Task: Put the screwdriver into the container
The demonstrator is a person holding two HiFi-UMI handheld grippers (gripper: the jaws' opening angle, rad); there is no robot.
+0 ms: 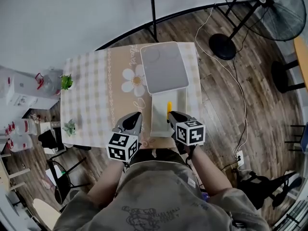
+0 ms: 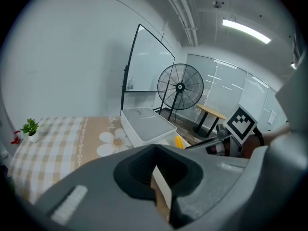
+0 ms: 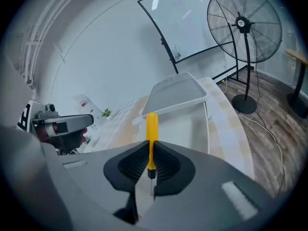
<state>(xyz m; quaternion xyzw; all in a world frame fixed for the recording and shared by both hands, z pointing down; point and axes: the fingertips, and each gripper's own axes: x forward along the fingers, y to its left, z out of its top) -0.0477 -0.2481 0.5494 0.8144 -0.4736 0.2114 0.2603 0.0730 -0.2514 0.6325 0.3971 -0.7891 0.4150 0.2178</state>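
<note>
A yellow-handled screwdriver (image 3: 152, 134) is held in my right gripper (image 3: 150, 150), which is shut on it; the handle points forward and the metal shaft points back. In the head view the screwdriver (image 1: 169, 109) hangs over the near right part of the white container (image 1: 159, 121), with the right gripper (image 1: 176, 121) at the table's near edge. The container's lid (image 1: 163, 66) lies across its far end. My left gripper (image 1: 132, 123) hovers just left of the container, its jaws together with nothing between them (image 2: 156, 170). From the left gripper view, the container (image 2: 144, 126) and the screwdriver handle (image 2: 179, 141) lie ahead to the right.
A checked cloth with a daisy print (image 1: 91, 95) covers the table. Two small potted plants (image 1: 66, 82) (image 1: 70, 127) stand at its left edge. A standing fan (image 1: 281, 6), a cable and a power strip (image 1: 239, 155) are on the wooden floor to the right.
</note>
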